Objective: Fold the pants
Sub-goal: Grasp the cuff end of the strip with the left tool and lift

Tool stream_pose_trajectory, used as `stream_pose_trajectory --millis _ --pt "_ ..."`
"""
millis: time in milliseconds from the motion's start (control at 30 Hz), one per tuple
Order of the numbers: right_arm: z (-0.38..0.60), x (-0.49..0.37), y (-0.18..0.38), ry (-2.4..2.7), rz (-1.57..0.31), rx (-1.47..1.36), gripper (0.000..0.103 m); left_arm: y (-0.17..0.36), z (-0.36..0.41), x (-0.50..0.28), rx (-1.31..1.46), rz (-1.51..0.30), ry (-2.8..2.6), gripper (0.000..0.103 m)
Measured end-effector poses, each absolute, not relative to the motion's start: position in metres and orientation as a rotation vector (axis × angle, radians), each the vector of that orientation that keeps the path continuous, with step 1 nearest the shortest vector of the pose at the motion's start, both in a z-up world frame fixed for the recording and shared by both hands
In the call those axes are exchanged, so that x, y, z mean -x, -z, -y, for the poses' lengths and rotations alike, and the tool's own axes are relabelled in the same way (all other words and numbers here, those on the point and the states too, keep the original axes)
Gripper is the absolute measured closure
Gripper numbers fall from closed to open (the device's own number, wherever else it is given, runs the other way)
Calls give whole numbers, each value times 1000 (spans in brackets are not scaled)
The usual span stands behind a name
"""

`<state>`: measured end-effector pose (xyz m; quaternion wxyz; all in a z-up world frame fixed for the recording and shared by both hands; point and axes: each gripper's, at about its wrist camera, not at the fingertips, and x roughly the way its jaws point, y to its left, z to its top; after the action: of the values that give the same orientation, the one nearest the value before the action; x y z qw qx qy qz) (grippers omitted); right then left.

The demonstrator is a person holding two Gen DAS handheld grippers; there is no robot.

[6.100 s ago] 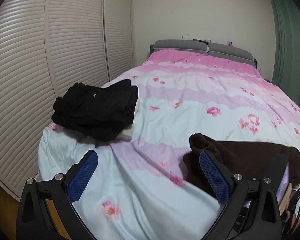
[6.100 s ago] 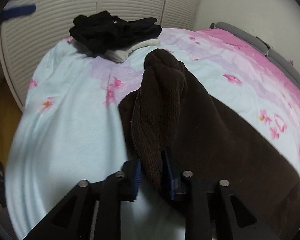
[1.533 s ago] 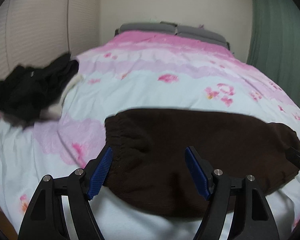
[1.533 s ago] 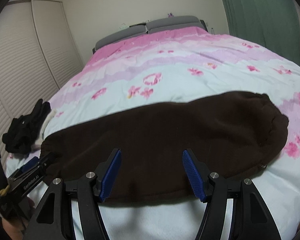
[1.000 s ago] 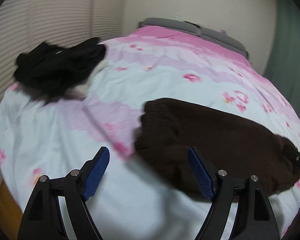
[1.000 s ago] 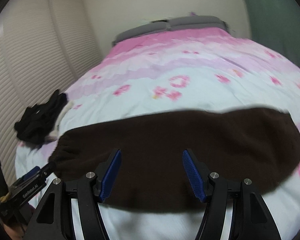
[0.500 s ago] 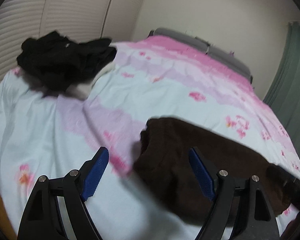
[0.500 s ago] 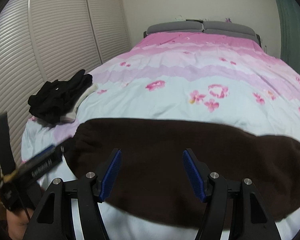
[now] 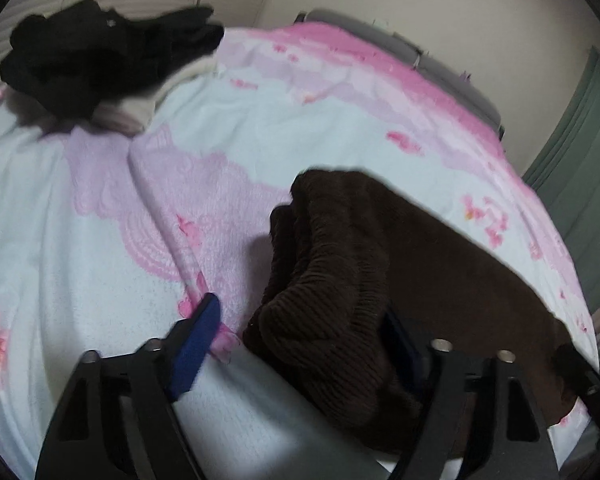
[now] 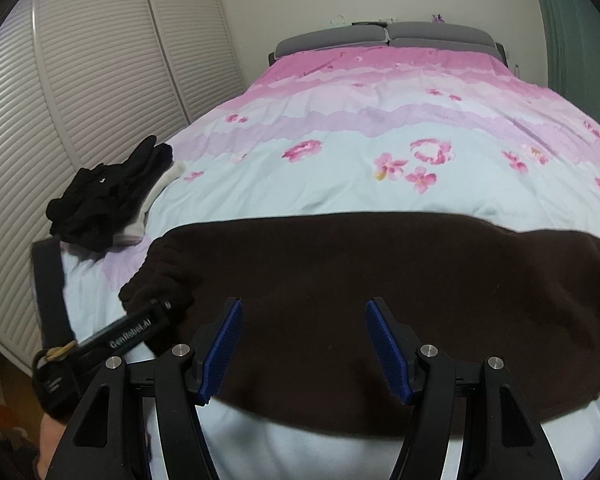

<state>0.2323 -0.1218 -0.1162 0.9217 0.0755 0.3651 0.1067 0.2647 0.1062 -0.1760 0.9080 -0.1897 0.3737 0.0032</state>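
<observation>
Dark brown ribbed pants [image 10: 360, 280] lie folded lengthwise across the near part of the bed, the waistband end to the left. In the left wrist view the waistband end [image 9: 332, 292] bunches up between the jaws of my left gripper [image 9: 300, 336]; the jaws stand open around it, the right pad partly hidden by the cloth. My right gripper [image 10: 302, 348] is open and empty, hovering over the middle of the pants near their front edge. The left gripper also shows in the right wrist view [image 10: 132, 332] at the waistband corner.
A pile of black clothes [image 10: 104, 196] on something white lies at the bed's left edge, also in the left wrist view [image 9: 96, 52]. The pink and pale-blue floral duvet [image 10: 380, 120] stretches back to a grey headboard [image 10: 384, 36]. Louvred closet doors [image 10: 80, 92] stand left, a green curtain right.
My left gripper has moved in and down onto the waistband end, which now bunches between its jaws. My right gripper has stayed open over the pants, shifting slightly.
</observation>
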Motion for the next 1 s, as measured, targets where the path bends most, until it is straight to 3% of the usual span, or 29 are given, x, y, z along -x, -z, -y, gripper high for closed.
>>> stream_pose_trajectory --millis 267,533,567,633,700,1000 --pt "135 -215 116 -209 -748 -174 38 150 -81 -255 212 -617 15 33" --pt "154 -210 125 -177 -786 -243 38 189 -94 -293 308 -830 41 33" --pt "155 -209 126 -177 -786 -246 38 189 -95 -292 316 -826 45 36" --pt "157 -209 125 -179 -784 -261 38 187 -94 -289 306 -816 47 56" --pt "158 -209 123 -183 -777 -275 38 182 -91 -284 284 -803 57 65" --pt "184 -197 102 -162 -702 -278 38 131 -71 -267 230 -705 58 72"
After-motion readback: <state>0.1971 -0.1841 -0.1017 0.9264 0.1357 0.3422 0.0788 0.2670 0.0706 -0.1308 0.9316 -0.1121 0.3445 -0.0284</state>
